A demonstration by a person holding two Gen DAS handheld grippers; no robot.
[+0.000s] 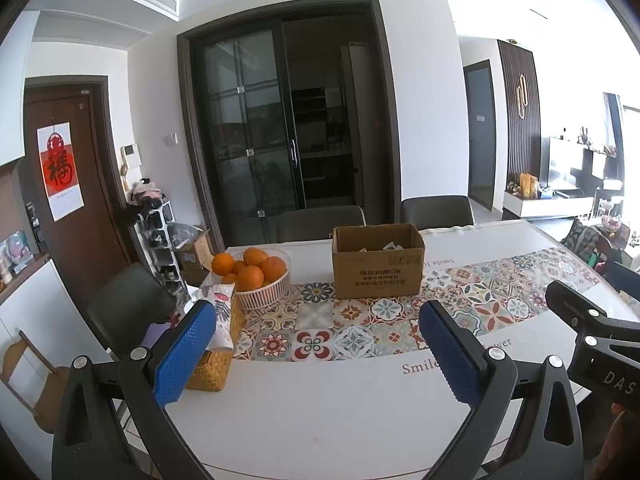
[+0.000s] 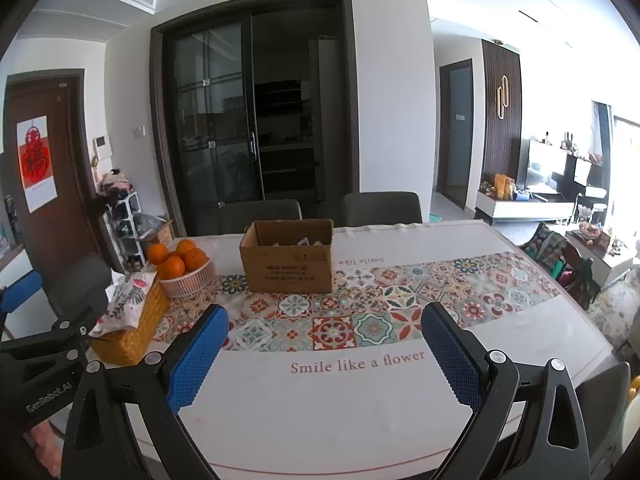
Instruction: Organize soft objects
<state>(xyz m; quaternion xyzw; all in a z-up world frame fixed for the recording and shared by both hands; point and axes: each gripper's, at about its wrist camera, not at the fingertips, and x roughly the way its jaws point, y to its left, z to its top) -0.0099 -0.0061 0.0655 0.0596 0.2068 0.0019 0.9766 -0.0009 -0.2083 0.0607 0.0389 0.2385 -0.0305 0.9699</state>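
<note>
An open cardboard box (image 1: 378, 264) (image 2: 288, 260) stands on the tiled table runner, with pale items partly visible inside. A woven yellow basket (image 1: 218, 354) (image 2: 130, 326) holding a patterned cloth (image 1: 222, 306) (image 2: 128, 294) sits at the table's left edge. My left gripper (image 1: 318, 320) hovers open above the white table, its blue pads wide apart, nothing between them. My right gripper (image 2: 324, 322) is likewise open and empty over the near table. Each gripper's black body shows at the edge of the other's view.
A white basket of oranges (image 1: 260, 274) (image 2: 182, 268) stands behind the woven basket. Dark chairs (image 1: 436, 210) (image 2: 382, 208) line the table's far side, another (image 1: 128, 304) is at the left. The white tabletop (image 2: 340, 412) stretches in front of both grippers.
</note>
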